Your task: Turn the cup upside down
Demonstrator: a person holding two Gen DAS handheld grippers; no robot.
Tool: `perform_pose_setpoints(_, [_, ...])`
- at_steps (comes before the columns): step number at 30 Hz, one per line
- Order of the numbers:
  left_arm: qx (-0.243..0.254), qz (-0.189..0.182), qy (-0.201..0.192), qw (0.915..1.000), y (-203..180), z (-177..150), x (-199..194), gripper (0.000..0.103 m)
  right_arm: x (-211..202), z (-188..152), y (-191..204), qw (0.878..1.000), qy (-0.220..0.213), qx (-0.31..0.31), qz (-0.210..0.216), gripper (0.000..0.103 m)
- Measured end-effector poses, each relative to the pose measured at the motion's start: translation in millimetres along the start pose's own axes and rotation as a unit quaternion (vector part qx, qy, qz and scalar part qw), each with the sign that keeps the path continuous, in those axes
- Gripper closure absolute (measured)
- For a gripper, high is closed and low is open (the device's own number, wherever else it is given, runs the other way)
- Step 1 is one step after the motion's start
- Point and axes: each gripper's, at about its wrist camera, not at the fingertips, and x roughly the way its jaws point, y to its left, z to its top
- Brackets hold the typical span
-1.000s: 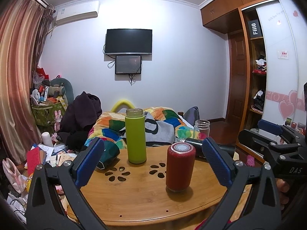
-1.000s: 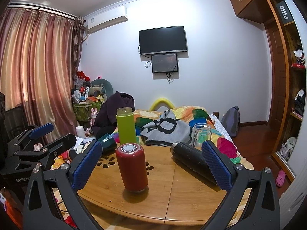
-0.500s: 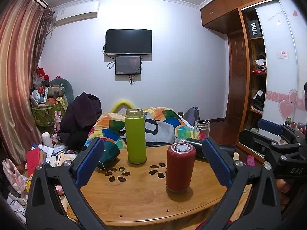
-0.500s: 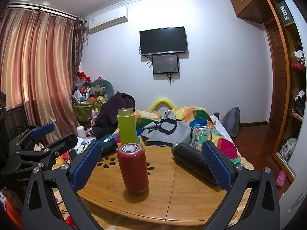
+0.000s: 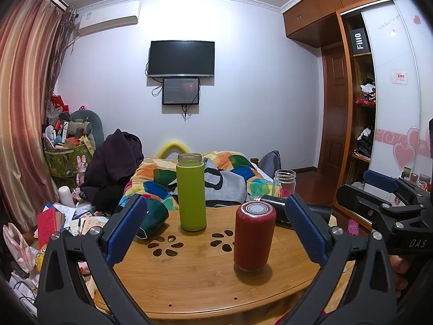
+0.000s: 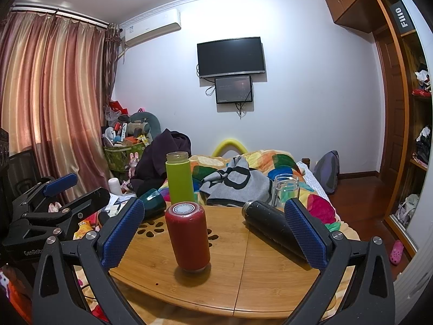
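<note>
5 vessels on the table [image 5: 189,276]: 1 red cup [image 5: 253,236] (upright), 4 others; both hand-held grippers [image 5: 216,224] [image 6: 213,227] gape apart, empty

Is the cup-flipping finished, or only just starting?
One looks done: the red cup stands on the wooden table with a ringed, closed end upward, seemingly upside down. In hand: nothing; the left claw and right claw are both open. Possibly left: the green cup stands mouth up and the black bottle lies on its side.

Cup [image 5: 254,237] upright on table [image 5: 189,276], taller bottle [image 5: 190,192] behind-left, flask [image 6: 273,226] lying right, jar [image 6: 284,191] behind it
</note>
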Motion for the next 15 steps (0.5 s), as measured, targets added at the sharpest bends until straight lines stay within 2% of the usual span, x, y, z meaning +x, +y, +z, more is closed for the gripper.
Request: perform_pose_setpoints(15, [-0.005, -0.003, -0.001, 1.0, -0.1, 0.9, -0.2, 0.0, 0.0, -0.2, 0.5, 1.0, 0.0, 0.001, 0.0, 0.0])
